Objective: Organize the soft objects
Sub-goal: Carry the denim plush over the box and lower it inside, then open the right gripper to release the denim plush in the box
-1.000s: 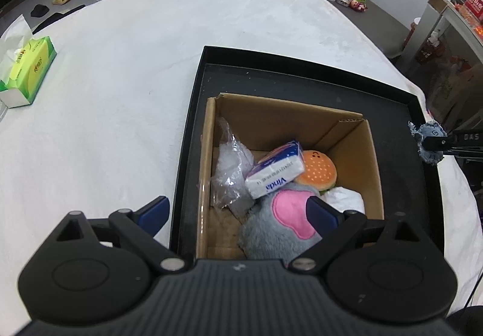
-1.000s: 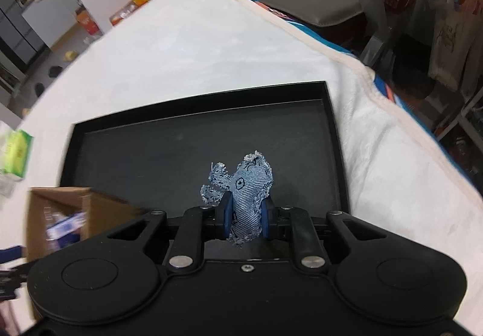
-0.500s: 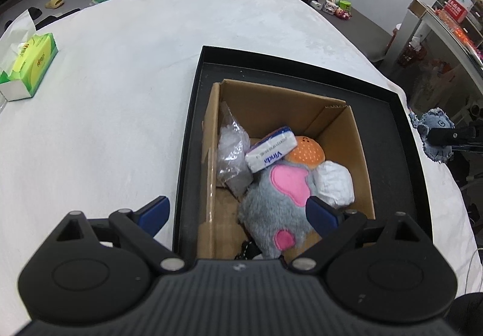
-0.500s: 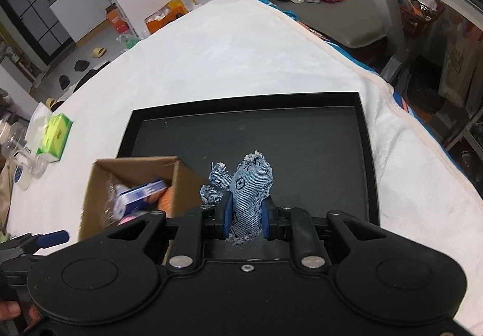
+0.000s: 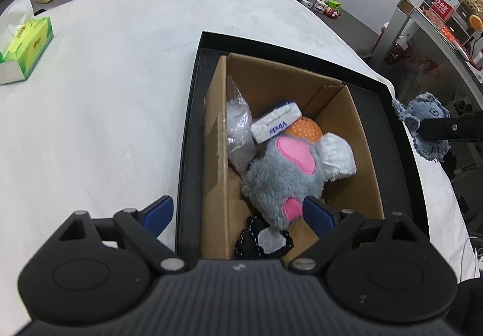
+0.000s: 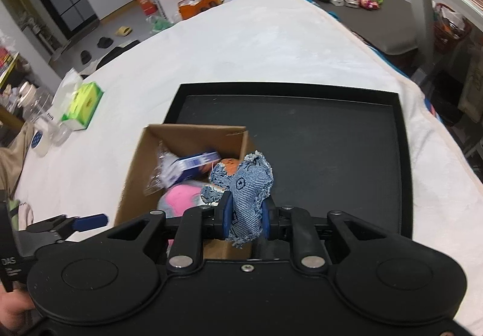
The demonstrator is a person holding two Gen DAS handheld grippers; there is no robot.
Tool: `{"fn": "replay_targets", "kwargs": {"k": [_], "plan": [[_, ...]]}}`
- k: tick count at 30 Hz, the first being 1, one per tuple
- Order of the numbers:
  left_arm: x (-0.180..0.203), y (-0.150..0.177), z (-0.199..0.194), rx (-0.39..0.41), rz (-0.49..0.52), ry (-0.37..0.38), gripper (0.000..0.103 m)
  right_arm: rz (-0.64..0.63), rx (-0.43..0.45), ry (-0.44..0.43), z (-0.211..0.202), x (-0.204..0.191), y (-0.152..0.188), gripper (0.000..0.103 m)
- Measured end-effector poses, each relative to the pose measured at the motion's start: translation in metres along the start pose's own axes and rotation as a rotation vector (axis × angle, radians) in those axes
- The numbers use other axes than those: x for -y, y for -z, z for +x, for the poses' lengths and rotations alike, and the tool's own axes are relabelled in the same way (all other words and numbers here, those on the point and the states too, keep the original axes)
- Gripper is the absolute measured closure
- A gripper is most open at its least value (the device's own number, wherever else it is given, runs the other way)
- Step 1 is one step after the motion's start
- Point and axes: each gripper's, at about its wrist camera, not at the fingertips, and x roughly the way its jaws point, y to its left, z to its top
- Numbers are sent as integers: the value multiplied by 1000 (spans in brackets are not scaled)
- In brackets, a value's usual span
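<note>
Denim toy point(image 6: 246, 203) clenched in right claw point(image 6: 244, 217) now nearer box point(image 6: 193, 137); left claw point(image 5: 238, 212) released.

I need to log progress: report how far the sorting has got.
Done: the box on the tray already holds a plush, tissue pack and other soft items. In hand: the right claw grips a denim toy. Left: dropping it in. The left claw is open and empty.

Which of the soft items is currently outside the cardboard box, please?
The denim toy, pinched in the right gripper; the grey plush and the others lie inside.
</note>
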Motion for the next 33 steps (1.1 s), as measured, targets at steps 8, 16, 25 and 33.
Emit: {"fn": "replay_targets", "kwargs": {"k": [8,16,25,33], "plan": [[-12,15,5,3,-36,55,33,-41,-23,-1,2,-28,9,83],[-20,26,9,12,-58,66,69,-81,-55,9,9,-55,20,82],[-28,30,9,27,-74,68,81,-113,-96,2,23,-72,32,74],[-27,29,7,24,-68,61,80,-101,-83,29,15,-66,33,63]]}}
